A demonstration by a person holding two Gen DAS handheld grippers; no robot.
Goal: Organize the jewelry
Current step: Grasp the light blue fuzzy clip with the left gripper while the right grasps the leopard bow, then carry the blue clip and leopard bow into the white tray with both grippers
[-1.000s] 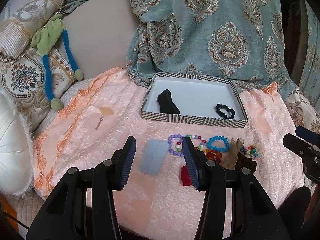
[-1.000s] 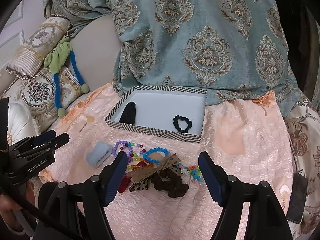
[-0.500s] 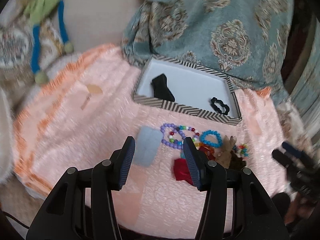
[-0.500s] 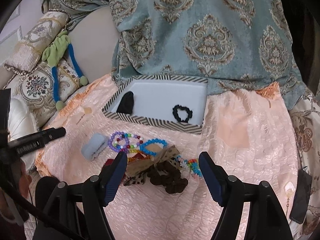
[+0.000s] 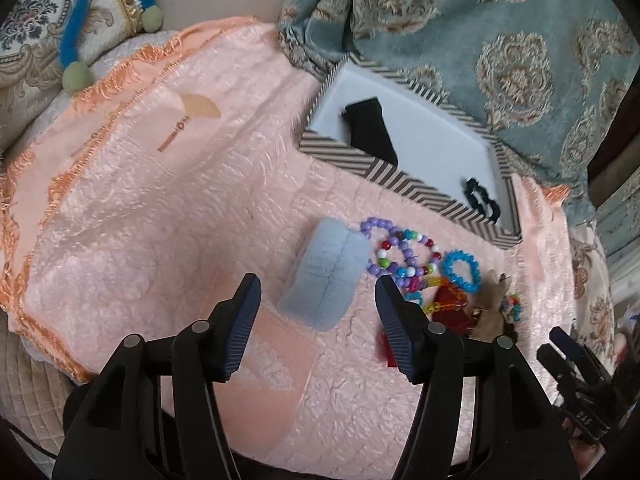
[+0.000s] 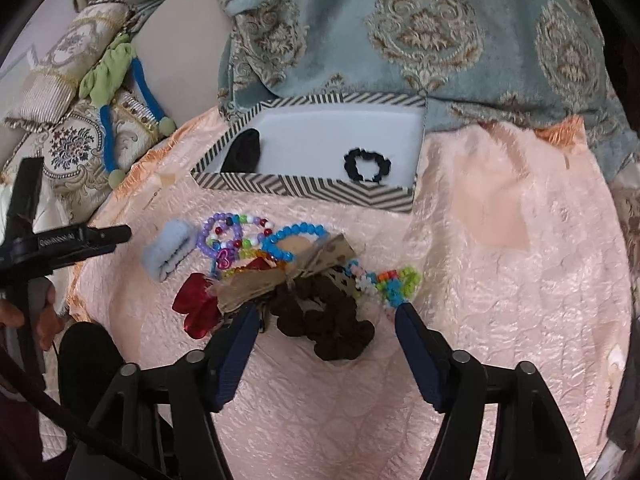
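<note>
Between the opening jaws of the left gripper (image 5: 316, 300), at lower centre, lay the pale blue scrunchie (image 5: 326, 274), ungripped; soft and light, it was judged best pinched across its folded middle. Nothing was held by the closing right gripper (image 6: 324, 322).

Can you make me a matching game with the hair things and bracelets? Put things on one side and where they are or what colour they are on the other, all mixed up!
Things:
1. black scrunchie
2. brown scrunchie
3. fluffy hair band
4. round bead bracelet

Clues:
A. bright blue
B. inside the striped box
C. pale blue-grey, lying on the pink cloth
D. between the right hand-held gripper's open fingers

Pairs: 1-B, 2-D, 3-C, 4-A
</note>
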